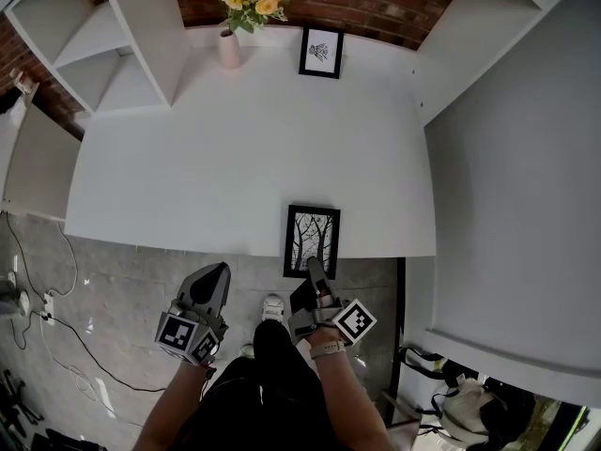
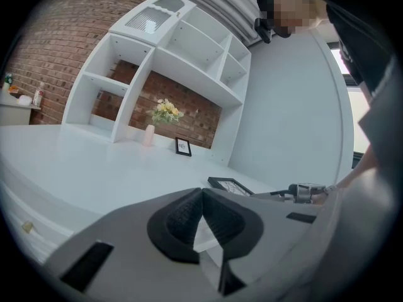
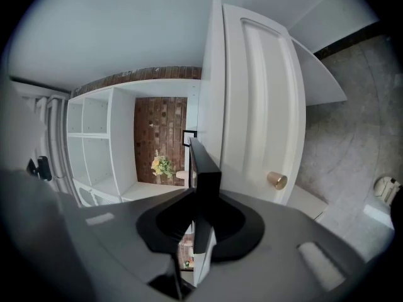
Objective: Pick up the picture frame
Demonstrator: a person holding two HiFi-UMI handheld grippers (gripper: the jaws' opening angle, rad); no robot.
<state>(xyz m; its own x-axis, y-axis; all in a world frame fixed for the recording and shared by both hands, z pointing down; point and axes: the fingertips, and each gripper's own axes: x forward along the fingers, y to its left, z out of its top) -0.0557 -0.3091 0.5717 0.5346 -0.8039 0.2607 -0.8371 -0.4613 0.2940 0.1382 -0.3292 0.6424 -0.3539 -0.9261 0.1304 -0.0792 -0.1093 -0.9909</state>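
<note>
A black picture frame with a tree print lies flat at the near edge of the white table. My right gripper reaches in from below that edge and is shut on the frame's near side. In the right gripper view the frame's black edge stands between the pads, seen end-on. My left gripper hangs off the table, left of the frame, shut with nothing in it; its tips meet. The left gripper view shows the frame with the right gripper at it.
A second small framed print stands at the table's back, beside a pink vase of flowers. White shelf units rise at the left and right. A cabinet door with a brass knob lies under the table. Cables cross the grey floor.
</note>
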